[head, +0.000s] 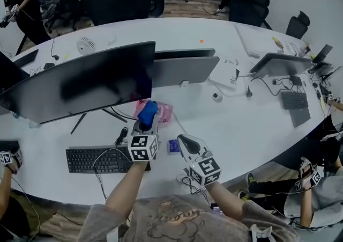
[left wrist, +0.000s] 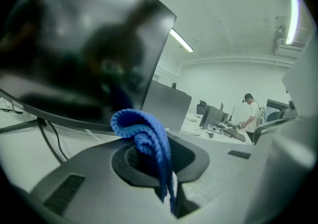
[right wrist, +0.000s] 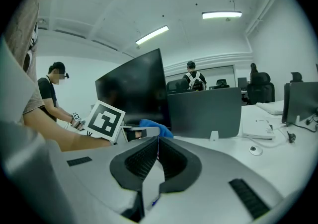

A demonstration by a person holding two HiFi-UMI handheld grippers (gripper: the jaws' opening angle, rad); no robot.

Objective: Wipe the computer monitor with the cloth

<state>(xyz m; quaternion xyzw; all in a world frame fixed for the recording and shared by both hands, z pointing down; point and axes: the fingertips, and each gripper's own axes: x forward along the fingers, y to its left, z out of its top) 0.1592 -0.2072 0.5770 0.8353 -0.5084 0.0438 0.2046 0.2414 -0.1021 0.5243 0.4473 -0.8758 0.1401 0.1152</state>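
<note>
Pinching the blue cloth in the left tool, centre of the head view, just under the lower right corner of the dark monitor, contact with the screen hard to tell. Holding the right tool pressed together on nothing, lower centre, above the white table, right of the keyboard

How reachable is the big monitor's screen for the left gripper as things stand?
Probably yes: the left gripper, shut on the blue cloth, sits close by the monitor at its lower right corner, screen facing it, and nothing stands between them.
</note>
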